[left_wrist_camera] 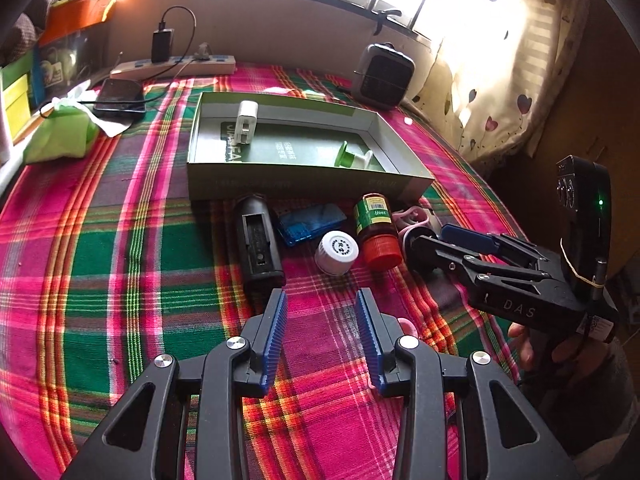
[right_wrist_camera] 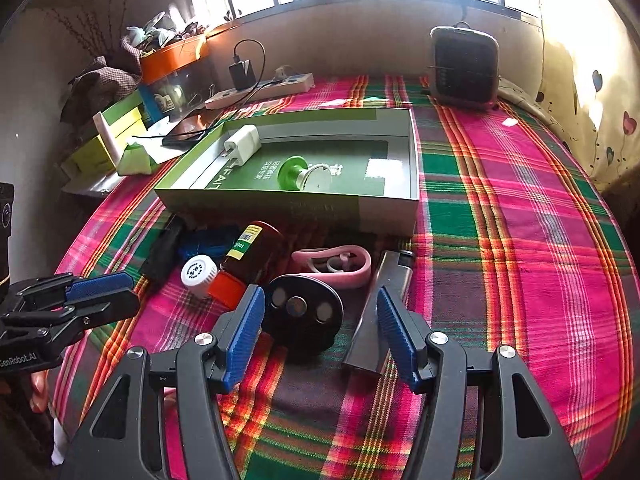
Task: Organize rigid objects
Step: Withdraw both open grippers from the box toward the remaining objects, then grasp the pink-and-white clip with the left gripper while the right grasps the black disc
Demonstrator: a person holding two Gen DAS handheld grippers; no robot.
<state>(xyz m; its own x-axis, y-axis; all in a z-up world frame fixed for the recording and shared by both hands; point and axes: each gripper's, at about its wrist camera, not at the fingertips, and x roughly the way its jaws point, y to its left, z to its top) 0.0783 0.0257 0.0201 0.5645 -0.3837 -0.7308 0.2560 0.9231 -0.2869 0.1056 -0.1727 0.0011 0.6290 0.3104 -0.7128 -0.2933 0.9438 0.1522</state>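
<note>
target: black disc, lying at 12 o'clock between right fingers
right gripper: released, nearer
left gripper: released, nothing held

Both grippers' fingers apart, empty.

An open green box sits mid-frame, holding a white charger at its left end and a green spool lying sideways. Below it lie a brown bottle with red cap, a white cap, a black disc, a pink clip, a dark bar and a blue case.
</note>
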